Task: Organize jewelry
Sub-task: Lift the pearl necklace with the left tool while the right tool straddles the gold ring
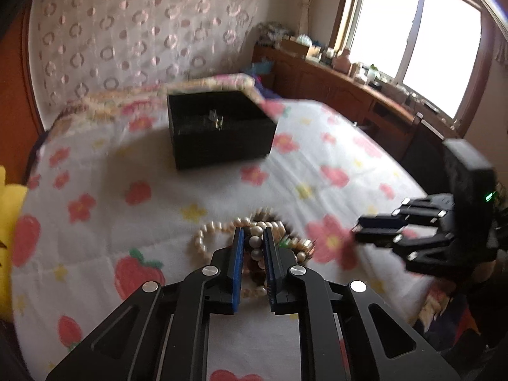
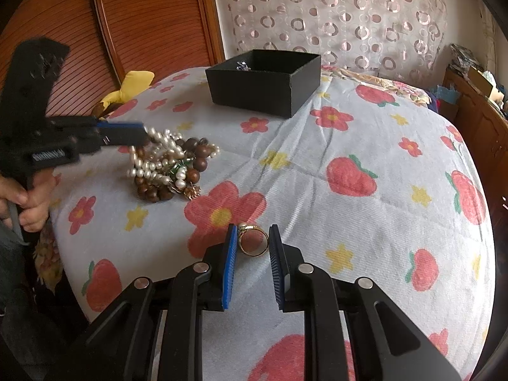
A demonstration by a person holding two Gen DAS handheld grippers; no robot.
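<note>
My left gripper (image 1: 253,231) is shut on a strand of white pearls (image 1: 256,246), just above a heap of jewelry (image 1: 222,231) on the bed. In the right wrist view that gripper (image 2: 144,133) comes in from the left, held by a hand, and the pearl strand (image 2: 158,139) trails from its tips down to the heap of pearls and brown wooden beads (image 2: 168,168). My right gripper (image 2: 253,228) is shut on a gold ring (image 2: 252,241), low over the cover. In the left wrist view it (image 1: 357,233) shows at the right. An open black box (image 2: 263,82) stands farther back.
The bed cover (image 2: 365,146) is white with red flowers and strawberries. A yellow soft toy (image 2: 133,85) lies at its far left edge by a wooden headboard (image 2: 143,25). A wooden cabinet (image 1: 349,85) crowded with small items runs under the window.
</note>
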